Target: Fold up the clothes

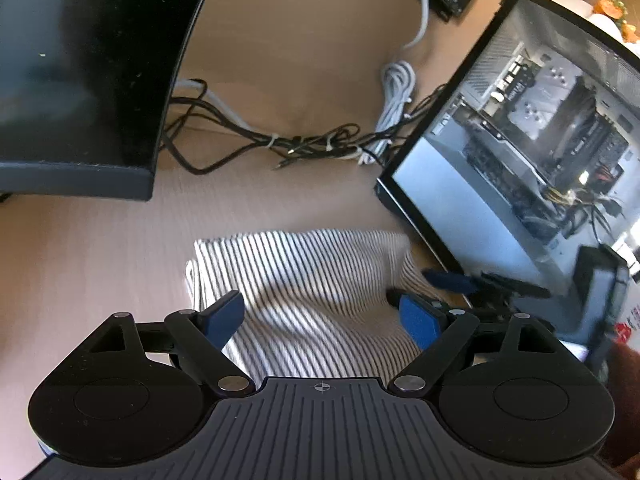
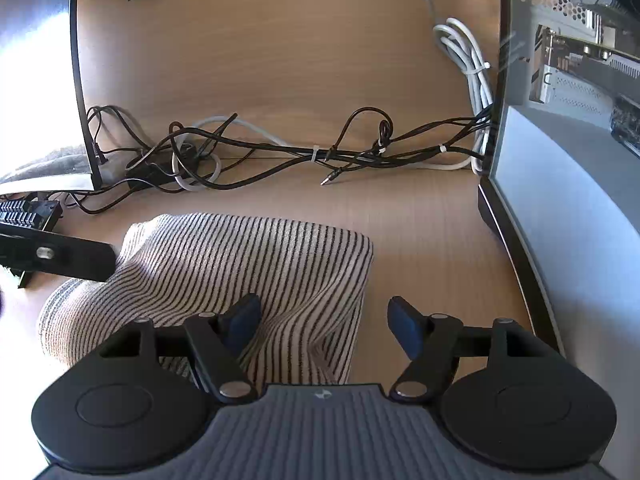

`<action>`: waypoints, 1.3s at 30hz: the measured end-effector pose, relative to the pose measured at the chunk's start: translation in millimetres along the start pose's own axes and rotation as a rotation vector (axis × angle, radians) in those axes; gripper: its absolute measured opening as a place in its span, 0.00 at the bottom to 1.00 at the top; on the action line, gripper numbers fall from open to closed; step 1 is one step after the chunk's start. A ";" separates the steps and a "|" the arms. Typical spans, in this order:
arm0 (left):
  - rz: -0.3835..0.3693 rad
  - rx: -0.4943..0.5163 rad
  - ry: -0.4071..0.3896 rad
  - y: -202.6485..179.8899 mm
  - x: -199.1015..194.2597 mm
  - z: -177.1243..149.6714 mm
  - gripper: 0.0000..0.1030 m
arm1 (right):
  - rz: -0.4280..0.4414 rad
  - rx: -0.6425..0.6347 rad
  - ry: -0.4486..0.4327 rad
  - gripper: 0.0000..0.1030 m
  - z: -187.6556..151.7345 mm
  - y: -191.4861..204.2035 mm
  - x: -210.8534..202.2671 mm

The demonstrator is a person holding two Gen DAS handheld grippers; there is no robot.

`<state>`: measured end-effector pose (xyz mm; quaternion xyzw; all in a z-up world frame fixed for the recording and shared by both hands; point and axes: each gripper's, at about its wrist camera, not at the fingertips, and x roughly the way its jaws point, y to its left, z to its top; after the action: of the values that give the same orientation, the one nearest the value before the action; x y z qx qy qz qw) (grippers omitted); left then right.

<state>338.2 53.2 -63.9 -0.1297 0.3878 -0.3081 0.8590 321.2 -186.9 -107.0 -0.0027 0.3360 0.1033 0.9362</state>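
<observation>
Left gripper [image 1: 322, 316] jaws spread wide over the striped garment [image 1: 308, 280], nothing pinched; pads hover above the fabric, contact unclear; right gripper [image 2: 322, 322] also spread wide, left pad [image 2: 240, 320] over the cloth's right part, right pad [image 2: 404, 330] over bare desk [image 2: 424, 240]; garment lies bunched and folded near the desk's front, between monitor [image 1: 80, 60] and glass-sided PC case [image 1: 520, 128]; tangled cables [image 2: 280, 152] along the desk's back edge
</observation>
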 end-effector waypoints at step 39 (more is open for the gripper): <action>0.211 0.152 0.009 -13.2 8.0 -8.2 0.87 | -0.131 0.021 0.004 1.00 31.2 12.6 28.5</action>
<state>330.5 38.1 -67.9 -0.0212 0.3786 -0.2449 0.8923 359.8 -166.8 -100.0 -0.0153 0.3380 0.0381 0.9403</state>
